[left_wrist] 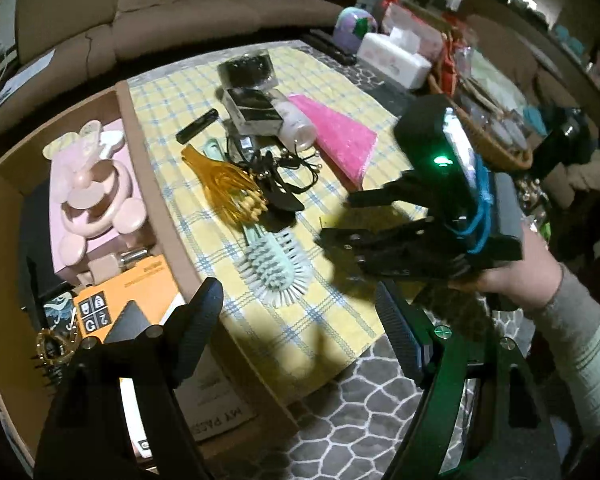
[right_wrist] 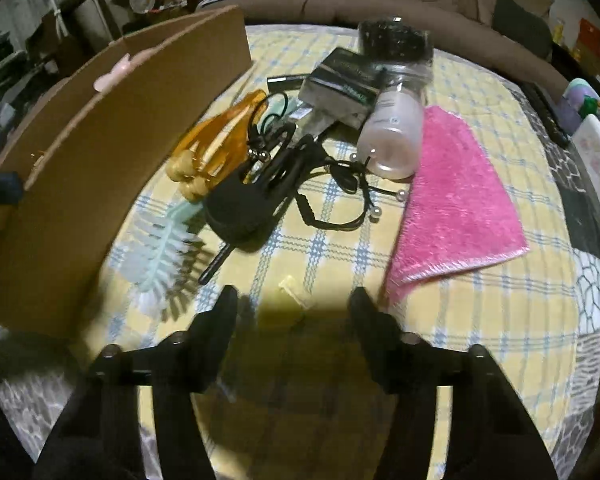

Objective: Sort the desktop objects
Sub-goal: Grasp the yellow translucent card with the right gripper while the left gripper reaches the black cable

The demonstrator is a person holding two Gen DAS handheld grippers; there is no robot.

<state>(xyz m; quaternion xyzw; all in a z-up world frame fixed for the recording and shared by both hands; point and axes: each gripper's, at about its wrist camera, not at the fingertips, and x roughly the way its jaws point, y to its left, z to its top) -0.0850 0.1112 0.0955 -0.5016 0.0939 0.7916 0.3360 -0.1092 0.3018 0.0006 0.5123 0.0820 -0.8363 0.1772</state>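
On the yellow checked cloth [right_wrist: 480, 320] covering the table, the unsorted things lay in a loose heap. A mint-green hairbrush [right_wrist: 160, 248] with pale bristles lay at about eight o'clock of the heap in the right wrist view, just beside the wall of the cardboard box [right_wrist: 100, 152]. An amber scalp massager [right_wrist: 216, 136] with cream ball tips rested above it, touching a tangle of black cords and hair ties [right_wrist: 300, 176], some carrying small white pearls. At twelve o'clock of the heap sat a dark flat carton [right_wrist: 340, 80], a clear tub of black items [right_wrist: 396, 40], and a frosted pinkish bottle [right_wrist: 392, 136] lying on its side. A pink fuzzy cloth [right_wrist: 456, 200] spread flat at three o'clock, its edge touching the bottle. A small pale scrap [right_wrist: 290, 284] lay on the cloth just ahead of the right claw [right_wrist: 292, 312], whose fingers stood apart with nothing pinched between them.

From the left wrist view, the box held a pink bear-shaped item [left_wrist: 96, 192], an orange packet [left_wrist: 128, 300], and an amber beaded ring [left_wrist: 56, 346] at its seven o'clock corner. The left claw [left_wrist: 296, 320] was spread wide and empty above the cloth's near edge. At three o'clock, a hand [left_wrist: 516, 276] in a grey sleeve held the other device, a green light glowing on it.
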